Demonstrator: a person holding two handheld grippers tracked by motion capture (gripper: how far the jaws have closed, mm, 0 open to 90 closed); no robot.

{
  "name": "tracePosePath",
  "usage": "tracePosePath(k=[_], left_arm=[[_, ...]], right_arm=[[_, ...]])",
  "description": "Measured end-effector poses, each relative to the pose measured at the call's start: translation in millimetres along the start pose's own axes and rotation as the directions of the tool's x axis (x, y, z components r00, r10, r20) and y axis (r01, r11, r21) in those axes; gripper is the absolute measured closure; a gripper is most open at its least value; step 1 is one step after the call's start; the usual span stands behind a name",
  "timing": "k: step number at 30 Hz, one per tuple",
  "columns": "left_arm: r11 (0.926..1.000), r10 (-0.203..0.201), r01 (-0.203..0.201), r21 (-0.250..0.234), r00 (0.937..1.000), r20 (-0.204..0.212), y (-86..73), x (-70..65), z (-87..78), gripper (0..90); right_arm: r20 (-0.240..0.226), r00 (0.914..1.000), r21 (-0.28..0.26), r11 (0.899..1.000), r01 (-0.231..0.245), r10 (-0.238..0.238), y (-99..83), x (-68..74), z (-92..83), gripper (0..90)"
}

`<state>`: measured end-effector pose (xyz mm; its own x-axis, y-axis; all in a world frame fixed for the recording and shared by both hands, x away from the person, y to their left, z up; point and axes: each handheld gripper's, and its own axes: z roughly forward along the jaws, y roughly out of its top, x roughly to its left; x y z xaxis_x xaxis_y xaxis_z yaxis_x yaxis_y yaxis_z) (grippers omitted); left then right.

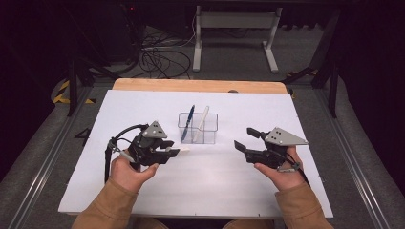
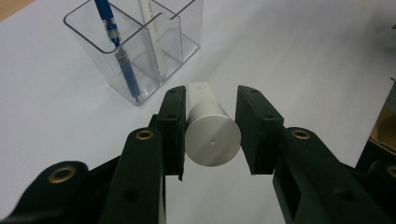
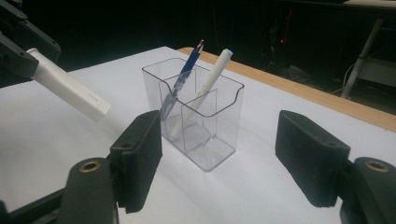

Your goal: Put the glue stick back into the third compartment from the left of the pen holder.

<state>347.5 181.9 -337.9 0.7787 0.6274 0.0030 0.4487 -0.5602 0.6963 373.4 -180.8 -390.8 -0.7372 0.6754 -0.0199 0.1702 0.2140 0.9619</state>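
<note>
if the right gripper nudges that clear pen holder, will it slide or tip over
Probably slide: the clear pen holder looks like light, thin plastic on a smooth white table. A push near the rim may tip it, since it stands tall and the blue pen and white pen lean above it. The walls look stiff, possibly brittle.

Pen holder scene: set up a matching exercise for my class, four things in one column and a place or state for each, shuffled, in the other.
Things:
1. blue pen
2. white marker
3. clear holder
4. right gripper

Places or states:
A. open, nothing between its jaws
B. stands on the white table
C. held in the left gripper
D. leans in a holder compartment

Pairs: 1-D, 2-C, 3-B, 4-A
</note>
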Motion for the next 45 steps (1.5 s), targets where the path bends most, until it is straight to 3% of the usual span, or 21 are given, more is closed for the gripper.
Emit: tracePosePath(k=[14,26,40,45], left_arm=[[0.9995,0.022,-0.022,-0.024,0.9996,0.015,16.3,1.1,-0.9,65.4],[0.9983,0.046,-0.044,-0.039,0.9985,0.03,41.1,3.4,3.9,65.4],[0.9977,0.049,-0.046,-0.051,0.9966,0.067,71.3,9.0,21.0,65.3],[0.9974,0.053,-0.049,-0.053,0.9968,0.06,81.4,10.4,28.0,65.4]], right_arm=[[0.008,1.0,0.001,1.0,-0.001,0.001,-0.9,-0.3,-2.5,32.4],[0.007,1.0,0.003,1.0,0.002,-0.002,-0.8,-0.7,-2.1,32.4],[0.005,1.0,0.011,1.0,0.0,-0.001,-1.7,-2.2,-1.8,32.2],[0.004,1.0,0.01,1.0,-0.001,0.001,-1.5,-2.4,-2.5,32.1]])
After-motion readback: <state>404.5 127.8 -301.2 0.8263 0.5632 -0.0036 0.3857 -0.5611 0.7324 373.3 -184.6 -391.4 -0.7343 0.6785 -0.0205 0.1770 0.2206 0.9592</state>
